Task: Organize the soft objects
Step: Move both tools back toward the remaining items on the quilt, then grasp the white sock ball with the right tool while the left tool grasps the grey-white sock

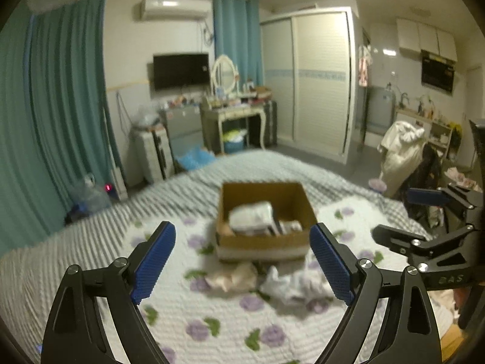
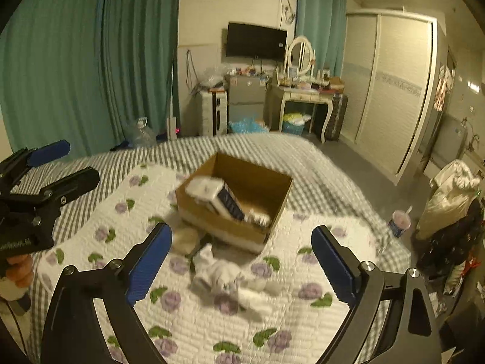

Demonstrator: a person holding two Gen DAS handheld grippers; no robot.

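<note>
Two hand-held grippers, left [image 1: 242, 261] and right [image 2: 242, 265], both spread wide and empty, hover over a quilted floral bed [image 2: 212, 327] where one crumpled white cloth [image 2: 224, 279] and one beige cloth [image 1: 233, 279] lie just before an open square cardboard box [image 2: 242, 200].

We see a brown cardboard box [image 1: 263, 212], matt, on a white quilted cloth bedspread [image 1: 212, 318] with a ribbed, floral-printed surface. Crumpled white soft cloth [image 2: 224, 279] lies before it. Both the left gripper [image 1: 242, 264] and right gripper [image 2: 242, 265] show matt black plastic frames, blue knurled pads [image 1: 153, 261] and bright metal screws.
</note>
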